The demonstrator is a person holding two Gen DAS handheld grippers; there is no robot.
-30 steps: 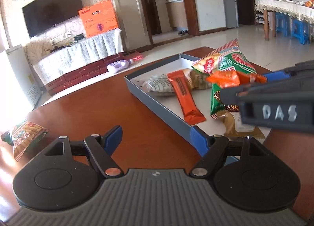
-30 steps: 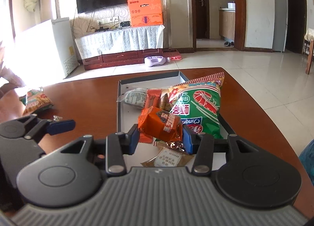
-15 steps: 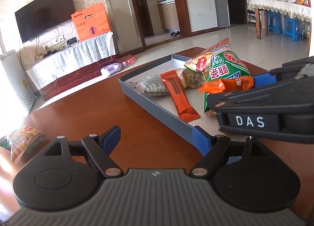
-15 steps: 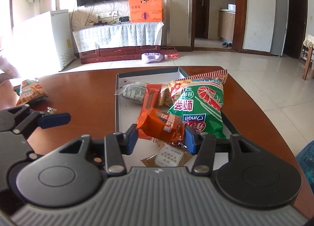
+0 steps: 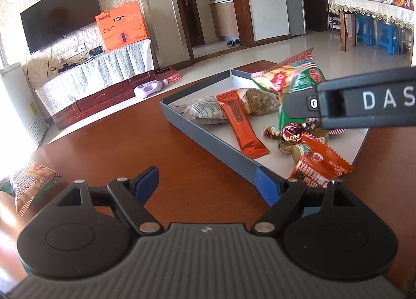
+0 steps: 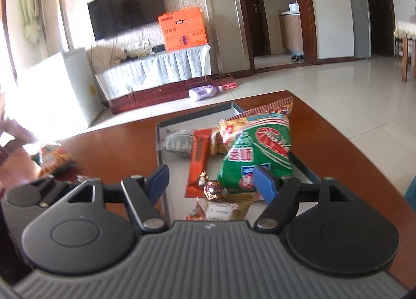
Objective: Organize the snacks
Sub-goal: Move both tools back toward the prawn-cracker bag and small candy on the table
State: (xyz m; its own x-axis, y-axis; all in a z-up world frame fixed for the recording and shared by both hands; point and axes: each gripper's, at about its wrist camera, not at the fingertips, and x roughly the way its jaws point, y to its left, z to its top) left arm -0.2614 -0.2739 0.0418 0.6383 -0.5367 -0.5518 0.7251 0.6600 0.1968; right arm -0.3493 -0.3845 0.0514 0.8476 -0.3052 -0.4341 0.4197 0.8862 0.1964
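A grey tray (image 5: 208,138) on the brown table holds several snacks: a green shrimp-cracker bag (image 6: 257,153), a long orange bar (image 5: 240,126), a grey packet (image 5: 205,114), a peanut bag (image 5: 260,101), a round foil candy (image 5: 292,132) and a small orange packet (image 5: 321,166) near its front edge. My right gripper (image 6: 210,182) is open and empty above the tray's near end; its black body (image 5: 364,101) shows in the left wrist view. My left gripper (image 5: 208,182) is open and empty over the table, just left of the tray.
A prawn cracker bag (image 5: 31,190) lies on the table at the far left, also in the right wrist view (image 6: 54,158). The table's right edge (image 6: 364,153) drops to a tiled floor. A TV stand (image 5: 98,75) stands beyond.
My right gripper opened and let go of the small orange packet, which now lies at the tray's near end. The right gripper rose slightly; the left stayed open.
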